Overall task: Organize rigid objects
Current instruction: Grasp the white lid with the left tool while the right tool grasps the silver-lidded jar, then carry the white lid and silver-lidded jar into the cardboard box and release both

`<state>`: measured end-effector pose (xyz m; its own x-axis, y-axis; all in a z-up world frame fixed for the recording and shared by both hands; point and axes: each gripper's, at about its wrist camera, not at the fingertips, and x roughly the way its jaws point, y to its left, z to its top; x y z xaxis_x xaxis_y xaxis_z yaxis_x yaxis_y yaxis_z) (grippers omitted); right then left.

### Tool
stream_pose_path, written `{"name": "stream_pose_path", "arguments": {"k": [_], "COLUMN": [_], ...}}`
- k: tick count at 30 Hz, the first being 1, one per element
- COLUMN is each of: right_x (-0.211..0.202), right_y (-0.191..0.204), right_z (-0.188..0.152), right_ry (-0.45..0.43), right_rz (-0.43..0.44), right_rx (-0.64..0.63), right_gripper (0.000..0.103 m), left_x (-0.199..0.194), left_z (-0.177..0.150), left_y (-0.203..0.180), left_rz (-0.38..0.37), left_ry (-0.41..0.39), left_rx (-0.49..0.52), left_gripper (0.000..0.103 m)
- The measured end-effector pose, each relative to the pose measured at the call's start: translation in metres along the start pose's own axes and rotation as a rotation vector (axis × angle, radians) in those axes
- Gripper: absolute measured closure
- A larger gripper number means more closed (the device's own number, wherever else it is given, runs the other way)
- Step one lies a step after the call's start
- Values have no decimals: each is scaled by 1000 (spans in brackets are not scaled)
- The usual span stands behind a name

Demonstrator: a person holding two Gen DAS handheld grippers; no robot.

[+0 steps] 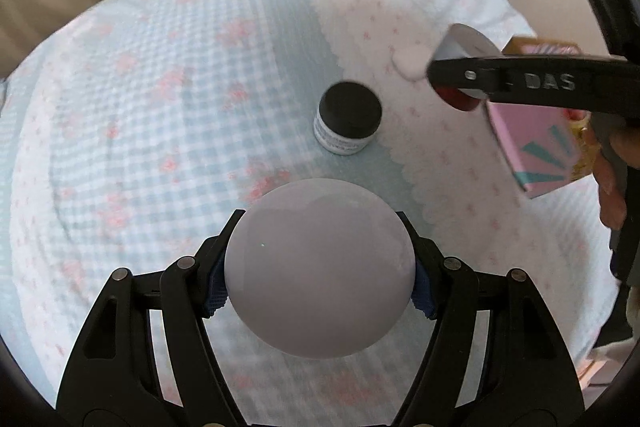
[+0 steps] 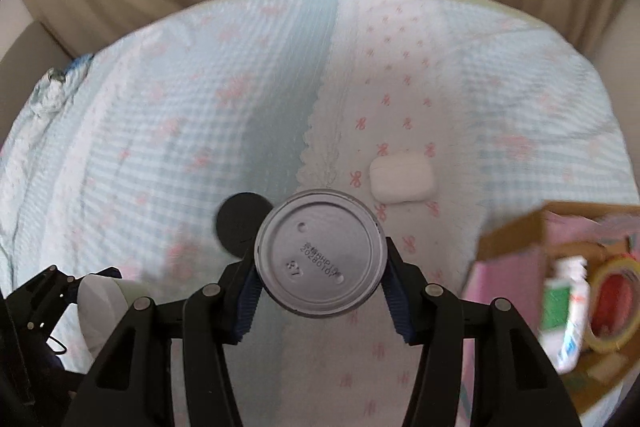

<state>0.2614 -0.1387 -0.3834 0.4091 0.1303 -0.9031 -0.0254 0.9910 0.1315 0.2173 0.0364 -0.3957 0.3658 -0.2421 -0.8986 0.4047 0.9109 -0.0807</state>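
Lighting was soft and even in both views, kind of dim indoor daylight, no harsh shadows on the bedspread (image 1: 168, 115). The white ball (image 1: 319, 269) sat so close to the lens it looked hazy, with one tiny glint on it. Heavy fisheye bend and black vignetting at the corners. The pink box (image 2: 560, 279) was smeared with motion blur, while the printing on the can bottom (image 2: 320, 253) stayed readable-ish.

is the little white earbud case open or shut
Shut: the white earbud case lies flat on the bedspread, lid down, only a thin seam showing.
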Motion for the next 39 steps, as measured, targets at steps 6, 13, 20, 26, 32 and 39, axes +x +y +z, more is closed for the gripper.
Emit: {"name": "stream_pose_path", "arguments": {"k": [6,13,20,26,32,39], "right_x": [-81,-157,-210,-241,-251,-231], "right_y": [9,-3,-47,-108,-187,-273], "right_z": [-11,-38,-67,-79,-86,-88], "right_ry": [-30,-39,-50,-58,-49,-7], "right_rz": [-10,-19,-44,-53,-49,-53], "right_rx": [79,167,211,185,188,240], "right_gripper": [53,53,53,53,53,53], "left_x": [-68,-133,-174,-175,-148,-93], "left_z": [8,12,20,45,66,82], "left_y": [-3,-34,-83,-148,-215,-275], "left_rz": [-8,-27,-48,-47,-58,-67], "left_ry": [-50,-86,-114,-138,-115,-41], "left_rx": [-5,20,1,-27,-56,-92], "left_gripper": [35,35,35,35,35,35]}}
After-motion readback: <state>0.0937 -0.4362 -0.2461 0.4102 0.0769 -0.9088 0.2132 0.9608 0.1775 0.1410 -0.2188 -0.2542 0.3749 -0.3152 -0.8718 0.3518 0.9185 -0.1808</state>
